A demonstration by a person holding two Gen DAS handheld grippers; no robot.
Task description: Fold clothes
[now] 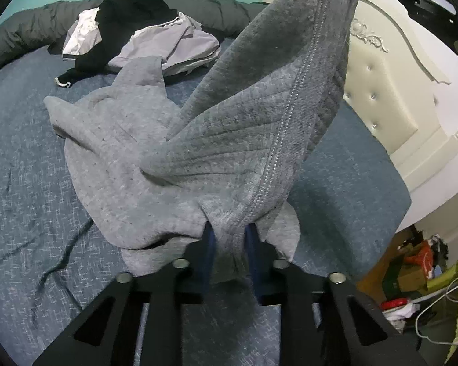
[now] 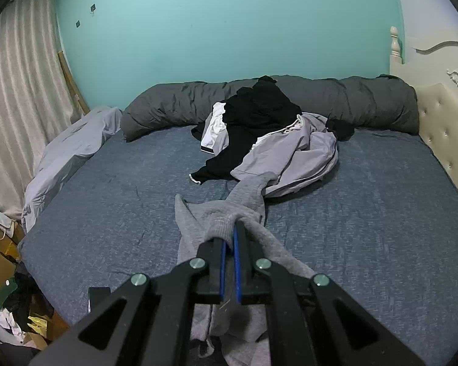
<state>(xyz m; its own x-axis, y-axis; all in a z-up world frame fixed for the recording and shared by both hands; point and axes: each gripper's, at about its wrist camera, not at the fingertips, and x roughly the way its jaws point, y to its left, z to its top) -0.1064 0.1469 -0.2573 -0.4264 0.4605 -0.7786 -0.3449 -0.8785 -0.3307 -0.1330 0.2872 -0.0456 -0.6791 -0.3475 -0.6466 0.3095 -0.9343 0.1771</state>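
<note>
Two grippers work on one grey garment [image 1: 131, 158] spread on the bed [image 1: 30, 183]. The left gripper [image 1: 227, 228] has its two blue-padded fingers [image 1: 209, 244] drawn close together with a bunched fold of the ribbed grey hem pinched between them; the cloth fills the gap and the pads press on it. From those fingers the hem band rises up and away to the right, stretched taut toward the top of the view, while the rest of the garment lies ahead and to the left of the fingertips on the blue sheet.

The right gripper [image 2: 229, 233] has its two fingers [image 2: 223, 253] almost fully together, clamped on another bunch of the same grey garment [image 2: 216, 222] at the tips; cloth hangs below them and trails ahead across the sheet.

Beyond both sets of fingers sits one pile of clothes [image 2: 268, 134], in which at least three pieces can be told apart: one black, one white, one pale lilac. Behind it lies one rolled dark grey duvet [image 2: 174, 103]. One cream tufted headboard [image 1: 390, 97] stands right of the left fingers.
</note>
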